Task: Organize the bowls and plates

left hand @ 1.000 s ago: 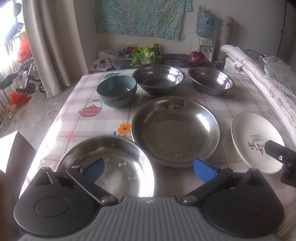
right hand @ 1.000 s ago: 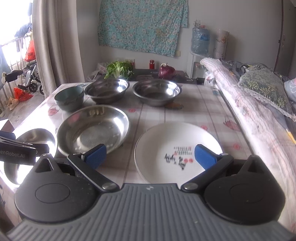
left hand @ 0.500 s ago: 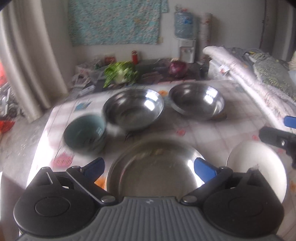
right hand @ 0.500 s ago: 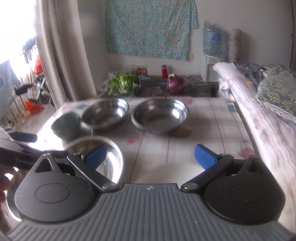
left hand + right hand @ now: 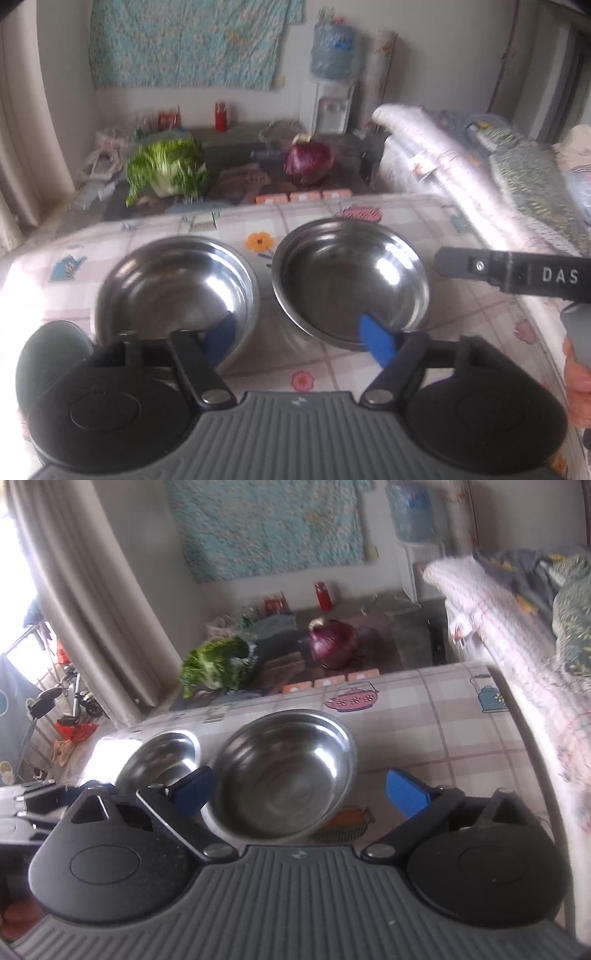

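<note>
Left steel bowl [image 5: 177,284]: round, shiny, empty, on checked tablecloth [image 5: 369,369].
Right steel bowl [image 5: 351,280]: same make, empty, just beside it.
Teal bowl [image 5: 51,354]: matte, partly hidden.
Left gripper [image 5: 299,338]: closing, gripping nothing.
Right gripper [image 5: 299,790]: wide, closing, around right bowl, not pressing.

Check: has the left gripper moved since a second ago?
Yes. The left gripper has advanced up the table to the two far steel bowls; its jaws are closing, holding nothing.
</note>
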The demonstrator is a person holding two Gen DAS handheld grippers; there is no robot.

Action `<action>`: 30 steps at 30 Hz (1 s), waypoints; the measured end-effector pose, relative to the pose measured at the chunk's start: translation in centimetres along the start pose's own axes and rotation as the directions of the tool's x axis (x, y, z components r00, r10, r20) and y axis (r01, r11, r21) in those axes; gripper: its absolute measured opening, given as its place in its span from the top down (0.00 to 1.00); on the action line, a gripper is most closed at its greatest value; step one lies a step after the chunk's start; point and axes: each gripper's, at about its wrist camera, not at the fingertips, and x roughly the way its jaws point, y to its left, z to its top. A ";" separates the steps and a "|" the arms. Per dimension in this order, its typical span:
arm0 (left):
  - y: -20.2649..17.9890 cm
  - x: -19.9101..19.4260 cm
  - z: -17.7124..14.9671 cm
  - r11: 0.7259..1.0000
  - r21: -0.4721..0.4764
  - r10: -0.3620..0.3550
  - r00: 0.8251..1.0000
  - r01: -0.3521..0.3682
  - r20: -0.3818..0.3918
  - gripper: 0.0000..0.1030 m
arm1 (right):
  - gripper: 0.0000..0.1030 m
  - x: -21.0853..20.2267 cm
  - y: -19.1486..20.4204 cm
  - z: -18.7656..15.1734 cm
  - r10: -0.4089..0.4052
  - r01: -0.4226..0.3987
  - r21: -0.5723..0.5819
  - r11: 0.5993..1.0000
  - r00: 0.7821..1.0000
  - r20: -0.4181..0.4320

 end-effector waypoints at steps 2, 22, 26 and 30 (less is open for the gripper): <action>0.1 1.7 0.5 1.000 -0.018 -0.005 0.999 0.004 -0.047 0.42 | 0.13 2.1 -0.6 0.6 -0.013 0.012 -0.008 1.000 1.000 -0.022; 0.3 9.0 2.0 0.994 -0.110 0.002 0.976 -0.027 -0.220 0.70 | 0.79 11.1 -3.9 1.1 -0.033 0.037 0.022 0.999 0.989 -0.145; -0.1 9.2 2.0 0.994 -0.093 0.030 0.976 -0.051 -0.215 0.78 | 0.85 11.3 -4.1 0.9 -0.021 0.026 0.035 0.999 0.989 -0.144; -0.3 9.0 1.9 0.995 -0.081 0.036 0.977 -0.054 -0.210 0.78 | 0.86 11.2 -4.1 0.8 -0.027 0.032 0.033 0.999 0.990 -0.139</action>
